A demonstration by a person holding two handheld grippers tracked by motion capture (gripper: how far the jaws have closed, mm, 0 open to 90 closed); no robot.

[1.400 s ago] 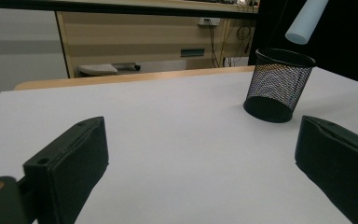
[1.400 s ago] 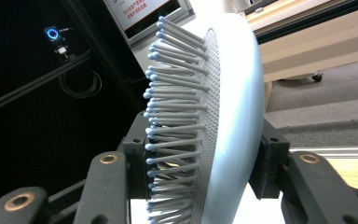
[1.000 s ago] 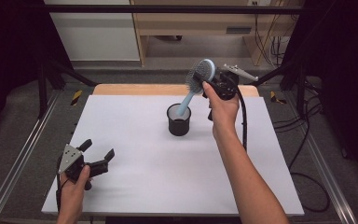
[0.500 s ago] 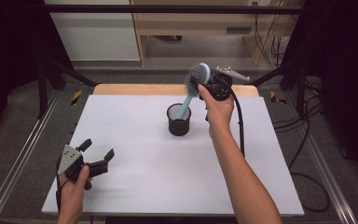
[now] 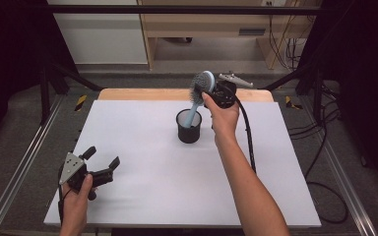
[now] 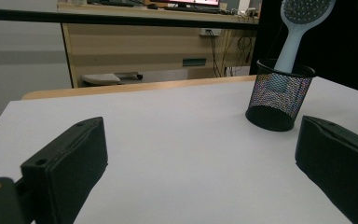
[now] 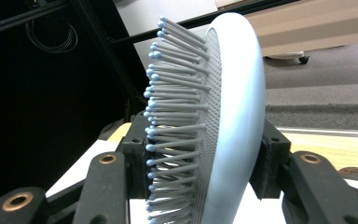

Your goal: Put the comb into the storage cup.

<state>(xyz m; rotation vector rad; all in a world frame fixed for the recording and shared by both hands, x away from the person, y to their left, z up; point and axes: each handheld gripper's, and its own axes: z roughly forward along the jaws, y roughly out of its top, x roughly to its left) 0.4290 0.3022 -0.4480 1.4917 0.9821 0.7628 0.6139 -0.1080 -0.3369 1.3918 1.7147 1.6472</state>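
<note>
Right gripper view puts the right gripper (image 7: 200,163) at the centre of things: its two black jaws are clamped on the head of a pale blue hairbrush (image 7: 223,116), one pad against the bristle side and the other against the smooth back, with the bristles fanning out toward nine o'clock; in the high view the same gripper (image 5: 211,93) sits at about twelve o'clock on the table, just past the far edge of the white mat (image 5: 142,147), and the brush handle slants down from it toward seven o'clock into a black mesh cup (image 5: 189,127). From the left gripper view the handle (image 6: 291,46) has already crossed the rim of the cup (image 6: 279,93) and leans against its far side (how deep the tip sits inside I cannot tell through the mesh).

The step in hand reads as dropping the brush handle-first into the cup; to do it well, the hand should bring the head more nearly upright over the cup's centre before lowering, so the handle slides down rather than levering the light cup over; letting go is safest only once the tip rests on the cup's floor.

The left gripper (image 5: 101,169) rests at about eight o'clock on the mat, jaws well apart and holding nothing, well apart from the cup; it could steady the cup if it starts to tip.
</note>
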